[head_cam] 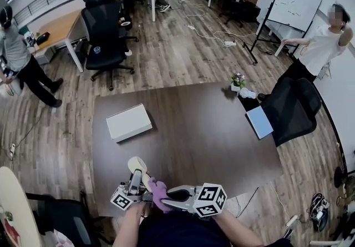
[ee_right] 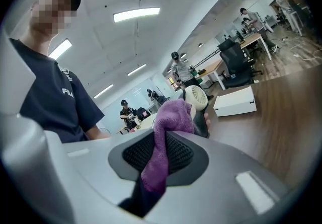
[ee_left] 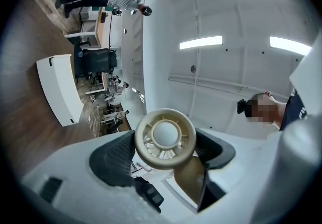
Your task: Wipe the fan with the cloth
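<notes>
The dark wooden table (head_cam: 194, 129) fills the middle of the room, mostly bare. A black office chair (head_cam: 105, 35) stands on the plank floor beyond its far left corner, and a whiteboard (head_cam: 294, 1) leans at the far right. A flat white box (head_cam: 128, 122) lies on the table's left part. A small pot of flowers (head_cam: 238, 81) sits well apart from it at the far right edge.

At the near edge the person holds both tools close together in front of the body. The left gripper (head_cam: 136, 178) (ee_left: 166, 156) points up and away. Its dark ribbed pads are clenched on the cream handheld fan (head_cam: 137, 165) (ee_left: 166, 135), whose round grille faces back at the gripper's camera. The right gripper (head_cam: 169, 196) (ee_right: 161, 156) comes in from the right. Its jaws are pinched tight on the purple cloth (head_cam: 158, 191) (ee_right: 173, 117). The cloth's bunched end pokes out past the jaws, right up beside the fan (ee_right: 197, 98) just under its head. I can't tell whether it actually touches.
</notes>
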The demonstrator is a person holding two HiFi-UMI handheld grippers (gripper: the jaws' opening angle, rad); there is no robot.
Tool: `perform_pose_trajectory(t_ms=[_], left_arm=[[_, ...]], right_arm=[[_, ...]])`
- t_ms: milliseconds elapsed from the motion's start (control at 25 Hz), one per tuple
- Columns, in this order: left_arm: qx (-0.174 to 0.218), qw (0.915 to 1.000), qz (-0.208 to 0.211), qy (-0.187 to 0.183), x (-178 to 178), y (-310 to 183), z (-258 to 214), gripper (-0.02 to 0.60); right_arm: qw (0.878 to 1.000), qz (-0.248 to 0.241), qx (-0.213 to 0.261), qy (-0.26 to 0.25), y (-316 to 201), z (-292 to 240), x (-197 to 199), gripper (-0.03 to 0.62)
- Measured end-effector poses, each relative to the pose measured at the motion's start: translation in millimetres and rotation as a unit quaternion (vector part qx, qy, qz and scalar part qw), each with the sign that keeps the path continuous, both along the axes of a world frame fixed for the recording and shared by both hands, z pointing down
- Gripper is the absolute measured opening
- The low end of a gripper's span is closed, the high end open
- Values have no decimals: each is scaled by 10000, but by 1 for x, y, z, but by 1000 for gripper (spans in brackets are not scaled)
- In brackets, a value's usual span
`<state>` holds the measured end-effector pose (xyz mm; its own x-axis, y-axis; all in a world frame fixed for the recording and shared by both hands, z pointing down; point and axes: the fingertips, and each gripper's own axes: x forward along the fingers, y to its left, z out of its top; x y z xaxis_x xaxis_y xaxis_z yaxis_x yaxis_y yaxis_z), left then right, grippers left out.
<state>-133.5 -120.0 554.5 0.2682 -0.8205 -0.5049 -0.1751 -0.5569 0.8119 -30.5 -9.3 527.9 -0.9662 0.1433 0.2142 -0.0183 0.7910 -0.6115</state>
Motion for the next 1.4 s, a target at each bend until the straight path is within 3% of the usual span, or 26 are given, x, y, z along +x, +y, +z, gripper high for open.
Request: perform_pose_trajectory(t_ms=[160, 280, 840, 960, 1200, 1400], left_arm=[[-210, 9991, 49, -376, 8, -1, 9, 364], [-168, 9972, 205, -699, 20, 1, 4, 364], [-116, 9980, 62, -617, 6, 3, 10, 361], [80, 9983, 137, -557, 6, 7, 3, 360], [675, 9936, 800, -432, 28, 20, -21, 360], [1118, 9761, 1764, -609, 66, 41, -30, 360]], right_arm=[[9991, -220, -209, -299, 9, -11, -7, 72], [9987, -2, -461, -240, 2, -6, -12, 72], [9926, 940, -746, -175, -56, 0, 28, 72], [9898, 1248, -683, -17, -69, 6, 37, 72], [9843, 1685, -215, 489, -93, 18, 43, 72], [9724, 2091, 714, 755, -117, 6, 35, 72]])
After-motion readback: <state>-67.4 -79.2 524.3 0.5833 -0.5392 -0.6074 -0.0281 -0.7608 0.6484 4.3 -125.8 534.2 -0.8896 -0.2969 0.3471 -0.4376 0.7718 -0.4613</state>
